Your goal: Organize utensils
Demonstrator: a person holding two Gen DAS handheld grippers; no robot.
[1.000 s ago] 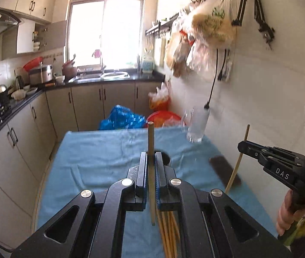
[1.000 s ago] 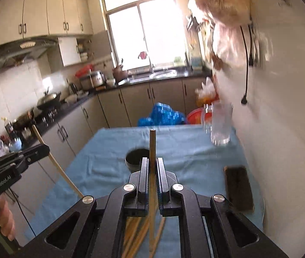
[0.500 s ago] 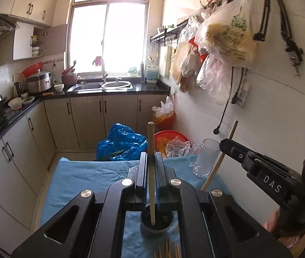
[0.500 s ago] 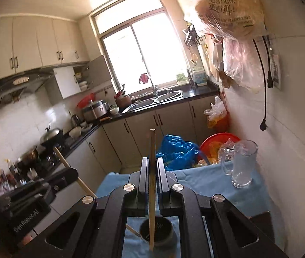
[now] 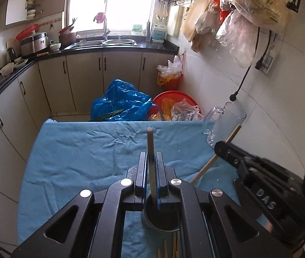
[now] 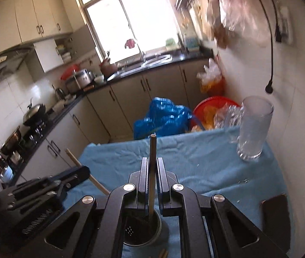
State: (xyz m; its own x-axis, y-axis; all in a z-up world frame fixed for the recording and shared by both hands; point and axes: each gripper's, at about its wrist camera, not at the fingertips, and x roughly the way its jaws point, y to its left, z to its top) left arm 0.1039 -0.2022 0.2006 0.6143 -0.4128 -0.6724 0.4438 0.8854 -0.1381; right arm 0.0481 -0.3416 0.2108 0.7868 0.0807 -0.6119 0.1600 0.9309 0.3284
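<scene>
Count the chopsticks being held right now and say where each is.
2. One chopstick is clamped in the left hand-held gripper, one in the right hand-held gripper, both above the holder. Loose ones lie below, partly hidden.

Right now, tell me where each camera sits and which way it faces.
Left wrist: on the left claw, looking down over the blue cloth toward the sink; its chopstick is clamped over the holder cup, and the right claw shows.
Right wrist: on the right claw, same heading; its chopstick over the cup, and the left claw shows.
Shared: cloth, cup, glass mug, window.
</scene>
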